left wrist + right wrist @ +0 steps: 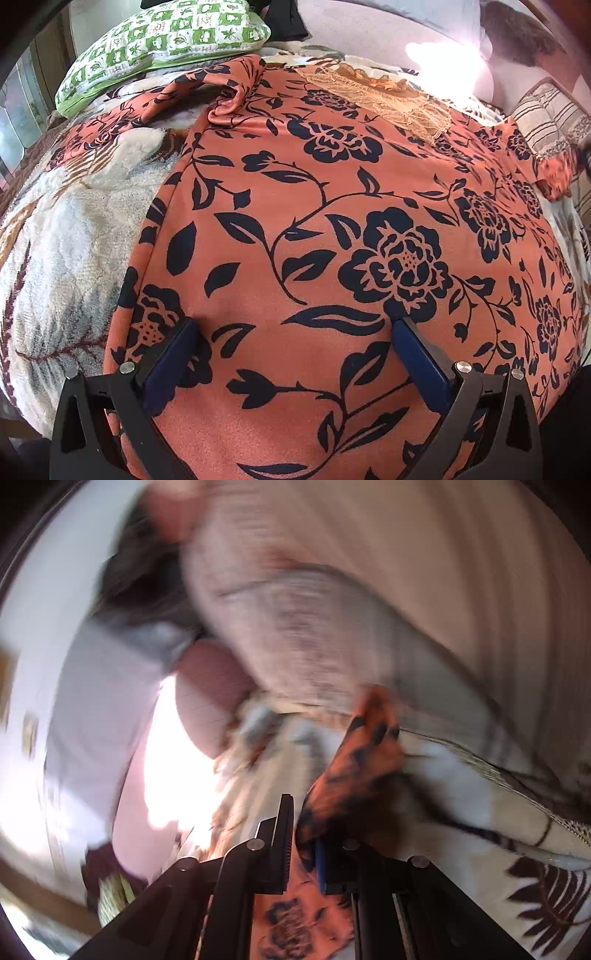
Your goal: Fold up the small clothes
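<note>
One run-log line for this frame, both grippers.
left gripper: open, over floral garment | right gripper: shut on garment's edge | fold: not done

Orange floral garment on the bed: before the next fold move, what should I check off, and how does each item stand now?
1. Right gripper clamped on a garment edge: ok, orange floral garment pinched between its shut fingers.
2. Left gripper ready: ok, open, fingers resting on the fabric, nothing clamped.
3. Garment lying flat: not ok, sleeve bunched at the far left.
4. Beige lace piece clear of the fold: not ok, it lies on the garment.
5. Right wrist view sharp: not ok, blurred.
</note>
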Tool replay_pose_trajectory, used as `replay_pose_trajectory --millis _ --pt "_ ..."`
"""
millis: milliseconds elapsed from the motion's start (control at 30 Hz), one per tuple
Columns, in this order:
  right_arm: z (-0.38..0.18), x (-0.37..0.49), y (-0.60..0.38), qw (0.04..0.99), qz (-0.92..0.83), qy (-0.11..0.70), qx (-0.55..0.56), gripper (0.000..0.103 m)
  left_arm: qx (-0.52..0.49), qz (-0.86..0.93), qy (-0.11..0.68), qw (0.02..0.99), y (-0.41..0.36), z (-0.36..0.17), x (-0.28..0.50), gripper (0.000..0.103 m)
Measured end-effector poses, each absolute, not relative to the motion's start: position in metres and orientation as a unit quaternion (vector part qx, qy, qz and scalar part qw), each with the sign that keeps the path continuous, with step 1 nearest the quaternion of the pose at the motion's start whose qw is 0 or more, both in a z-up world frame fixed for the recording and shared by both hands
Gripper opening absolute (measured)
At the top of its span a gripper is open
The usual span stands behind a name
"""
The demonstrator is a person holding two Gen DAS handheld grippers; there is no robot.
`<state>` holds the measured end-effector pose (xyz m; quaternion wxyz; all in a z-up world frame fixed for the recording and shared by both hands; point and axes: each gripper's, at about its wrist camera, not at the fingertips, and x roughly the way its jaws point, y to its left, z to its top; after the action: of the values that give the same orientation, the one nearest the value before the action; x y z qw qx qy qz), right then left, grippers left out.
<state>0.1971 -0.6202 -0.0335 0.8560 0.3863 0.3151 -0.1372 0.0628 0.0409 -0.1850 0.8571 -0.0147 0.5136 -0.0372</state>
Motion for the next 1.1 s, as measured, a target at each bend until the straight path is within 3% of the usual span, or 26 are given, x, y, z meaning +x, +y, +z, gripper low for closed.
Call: replay_pose_trajectory --millis 133,233,333,400,433,467,500,600,867,1000,1100 --pt "0.047 0.229 -0.494 0.904 -0.02 0.29 0.313 0.011 -0.028 -0.066 0.494 0.866 0.049 -0.179 0.055 0.103" --pt "0.079 0.244 -0.375 0.916 0.075 0.287 0.269 0.011 -0.066 -0.066 0.475 0.875 0.066 -0.168 0.048 0.103" --pt "0.062 0.252 -0.262 0.904 0.146 0.308 0.258 0.011 -0.1 -0.048 0.449 0.887 0.089 -0.155 0.044 0.103" --pt "0.021 0.262 -0.202 0.883 0.173 0.346 0.264 0.014 -0.12 -0.038 0.442 0.888 0.105 -0.151 0.042 0.103" --pt "-0.006 0.266 -0.175 0.867 0.184 0.377 0.268 0.033 -0.129 -0.033 0.441 0.888 0.111 -0.15 0.041 0.103" --pt "-0.036 0.271 -0.149 0.852 0.182 0.42 0.253 0.059 -0.137 -0.027 0.441 0.887 0.116 -0.148 0.042 0.103" --pt "-0.067 0.273 -0.129 0.839 0.177 0.453 0.244 0.103 -0.146 -0.023 0.439 0.886 0.122 -0.147 0.042 0.103" --pt "-0.136 0.262 -0.113 0.798 0.171 0.517 0.258 0.103 -0.162 -0.018 0.432 0.887 0.132 -0.141 0.043 0.103" --pt "-0.105 0.21 -0.251 0.816 0.126 0.448 0.342 0.103 -0.129 -0.061 0.398 0.906 0.099 -0.102 0.093 0.103" --pt "-0.131 0.206 -0.342 0.779 0.09 0.409 0.466 0.103 -0.108 -0.097 0.387 0.911 0.061 -0.087 0.14 0.103" --pt "-0.167 0.2 -0.384 0.735 0.048 0.43 0.522 0.103 -0.079 -0.116 0.399 0.906 0.031 -0.089 0.185 0.103"
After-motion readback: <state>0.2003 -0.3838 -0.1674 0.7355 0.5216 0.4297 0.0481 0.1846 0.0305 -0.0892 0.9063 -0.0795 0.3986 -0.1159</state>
